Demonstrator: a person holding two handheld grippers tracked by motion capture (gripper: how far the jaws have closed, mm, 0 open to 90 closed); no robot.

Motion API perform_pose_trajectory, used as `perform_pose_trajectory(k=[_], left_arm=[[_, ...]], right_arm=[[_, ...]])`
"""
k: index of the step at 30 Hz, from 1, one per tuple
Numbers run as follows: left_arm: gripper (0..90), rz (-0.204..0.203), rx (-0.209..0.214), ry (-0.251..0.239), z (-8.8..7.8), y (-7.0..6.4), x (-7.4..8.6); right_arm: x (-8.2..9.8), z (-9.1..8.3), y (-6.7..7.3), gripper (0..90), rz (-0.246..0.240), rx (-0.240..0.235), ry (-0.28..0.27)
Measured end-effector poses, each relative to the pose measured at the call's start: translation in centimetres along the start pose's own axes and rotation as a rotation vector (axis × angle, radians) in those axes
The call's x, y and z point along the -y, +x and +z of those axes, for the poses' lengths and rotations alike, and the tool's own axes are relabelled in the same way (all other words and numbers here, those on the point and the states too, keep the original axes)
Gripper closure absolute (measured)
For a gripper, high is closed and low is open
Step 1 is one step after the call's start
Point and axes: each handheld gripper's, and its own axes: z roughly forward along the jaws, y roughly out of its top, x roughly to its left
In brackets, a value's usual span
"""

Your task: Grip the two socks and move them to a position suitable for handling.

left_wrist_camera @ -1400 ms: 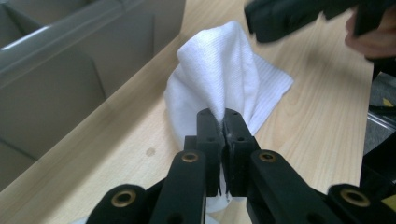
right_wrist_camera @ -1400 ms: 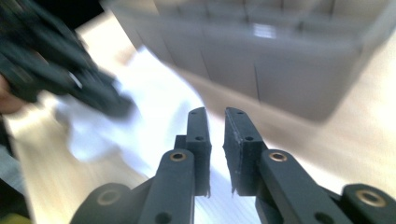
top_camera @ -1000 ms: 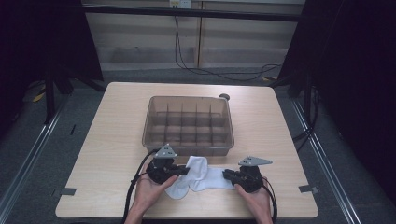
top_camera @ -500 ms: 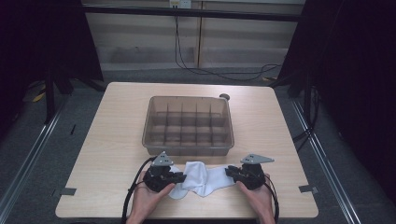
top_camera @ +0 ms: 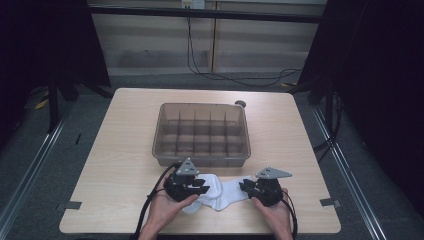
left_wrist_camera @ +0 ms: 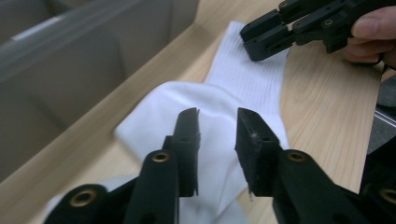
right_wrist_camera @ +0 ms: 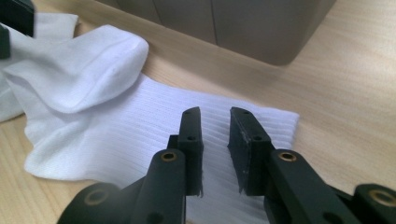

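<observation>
A white sock (top_camera: 225,192) lies on the table in front of the box, its foot end folded over the ribbed leg part (right_wrist_camera: 93,70). My left gripper (top_camera: 202,186) hovers over the folded end (left_wrist_camera: 154,112). Its jaws have just been opening and now stand apart with nothing pinched, the sock showing below the gap (left_wrist_camera: 218,116). My right gripper (top_camera: 245,187) is over the ribbed cuff (right_wrist_camera: 261,123). Its jaws (right_wrist_camera: 215,114) have also just been opening and stand apart, with no fabric between the pads. The two grippers point at each other along the sock.
A clear brown plastic box (top_camera: 200,155) with several divided compartments stands just behind the sock, its front wall close to both grippers (right_wrist_camera: 257,28). A small dark round object (top_camera: 241,104) sits at the box's far right corner. Bare wood lies left and right of the hands.
The left gripper dipped toward the near edge, then moved right over the sock's folded end, and its jaws parted. The right gripper stayed in place. The sock's left end now lies more bunched.
</observation>
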Motion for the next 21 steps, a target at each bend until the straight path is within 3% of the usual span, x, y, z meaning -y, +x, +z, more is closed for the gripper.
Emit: perform_pose_trajectory(k=[2,4,6,7,8,11,12,13,14,17,18,19,21], left_arm=[[63.1,0.002,-0.007,0.038,1.2,-0.1,-0.3],[58.1,-0.004,0.029,0.06,2.2,-0.2,-0.6],[50.8,0.037,0.005,0.084,3.0,-0.7,-1.0],[46.5,0.076,0.011,0.099,3.5,-1.1,-1.4],[46.0,0.089,0.022,0.108,3.7,-1.2,-1.6],[43.5,0.116,-0.04,0.154,4.9,-1.5,-2.1],[44.4,0.116,-0.04,0.159,5.1,-1.5,-2.2],[50.1,0.121,-0.043,0.161,5.3,-1.6,-2.1],[62.6,0.126,-0.05,0.167,5.4,-1.5,-2.1],[86.6,0.088,-0.02,0.135,5.0,-1.0,-1.9],[87.0,0.084,-0.017,0.114,4.6,-0.9,-1.9],[87.6,0.061,-0.001,0.06,3.6,-0.8,-1.9],[87.7,0.049,-0.016,0.019,2.2,-0.6,-1.8]], right_arm=[[0.1,0.1,-0.2,76.3,0.009,-0.005,-0.001],[0.1,0.1,-0.3,79.6,0.01,-0.001,0.0],[0.2,0.2,-0.4,79.7,0.014,-0.005,-0.01],[0.2,0.2,-0.4,79.7,0.017,-0.005,-0.01],[0.2,0.2,-0.4,79.7,0.016,-0.004,-0.011],[0.3,0.2,-0.4,79.7,0.019,-0.006,-0.01],[0.3,0.2,-0.4,79.7,0.018,-0.004,-0.008],[0.3,0.2,-0.3,79.7,0.015,0.0,-0.008],[0.3,0.2,-0.3,79.7,0.014,0.003,-0.009],[0.4,0.1,-0.4,79.8,0.017,0.003,-0.009],[0.4,0.0,-0.4,79.8,0.018,0.004,-0.009],[0.4,0.0,-0.5,79.7,0.018,0.004,-0.01],[0.5,-0.2,-0.7,79.7,0.02,0.007,-0.01]])
